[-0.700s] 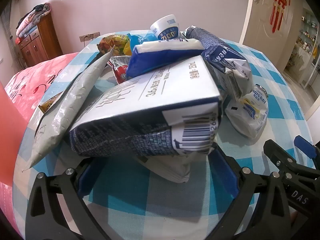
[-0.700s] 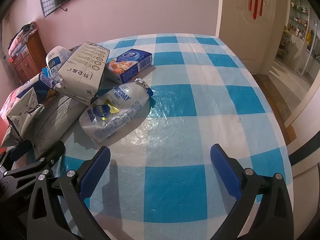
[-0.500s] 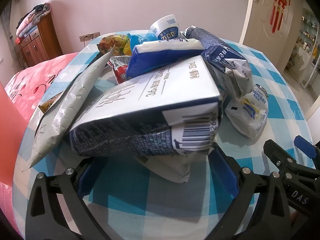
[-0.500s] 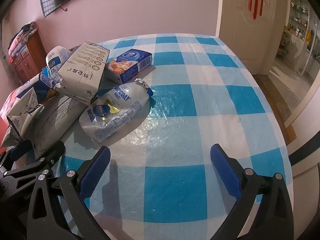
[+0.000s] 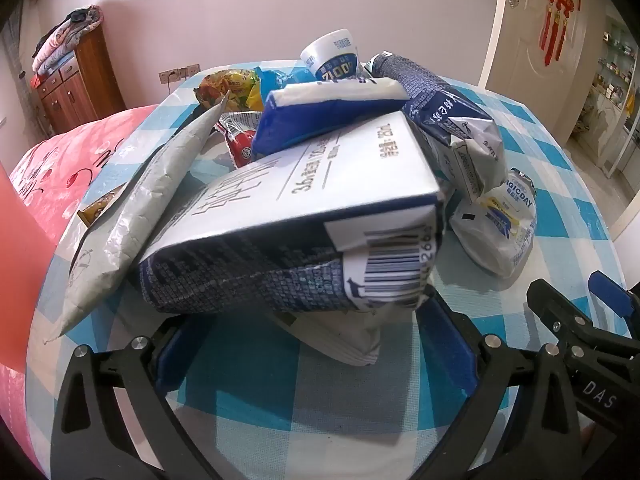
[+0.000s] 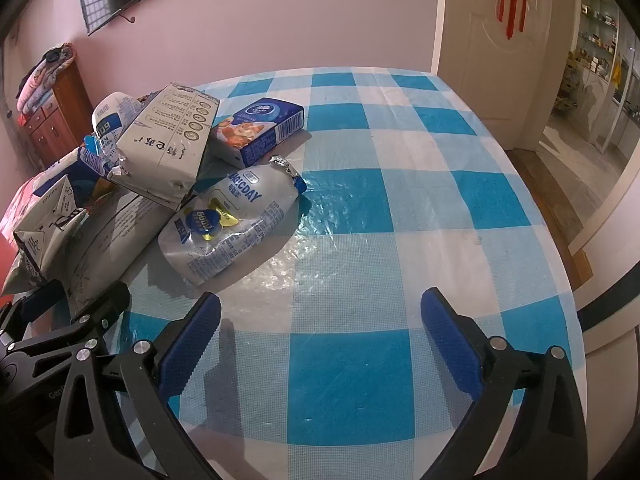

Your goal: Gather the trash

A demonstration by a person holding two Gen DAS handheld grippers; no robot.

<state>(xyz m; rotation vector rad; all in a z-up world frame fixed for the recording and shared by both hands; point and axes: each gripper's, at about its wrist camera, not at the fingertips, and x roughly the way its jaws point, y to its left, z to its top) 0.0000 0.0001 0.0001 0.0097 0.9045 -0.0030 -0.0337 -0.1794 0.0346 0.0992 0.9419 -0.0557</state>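
Both my tools hover over the blue-and-white checked tablecloth (image 6: pixel 360 200); nothing lifted yet, so I judge this the opening step: choosing a first piece from the heap.

My left gripper (image 5: pixel 316 344) stands with jaws spread wide, nothing between the pads; just ahead of it, near touching the fingertips, lies the big white-and-navy milk carton (image 5: pixel 296 232), flattened, barcode end toward me; it rests on a crumpled white pack (image 5: pixel 344 340) that pokes out beneath.

Heap behind and on top: a blue tissue pack (image 5: pixel 320 116); a second navy carton (image 5: pixel 448 116), crushed, leaning right; a white yoghurt cup (image 5: pixel 332 58) upright at the back; a long grey foil pouch (image 5: pixel 132 216) slumped down the left side; yellow and red snack wrappers (image 5: pixel 232 88) half buried.

My right gripper (image 6: pixel 320 344) likewise gapes, empty, over bare cloth; the white milk pouch (image 6: pixel 228 220) lies flat just up and left of its left pad, apart from it; the blue tissue box (image 6: pixel 260 128) sits beyond, beside a grey-white carton (image 6: pixel 168 148).

No bin or bag visible in either view.

Next move, my guess: left eases forward and down to straddle the barcode end of the carton; carton wide, near jaw limit; lifting it may topple the stacked pieces; right could take the loose pouch, an easier grab.
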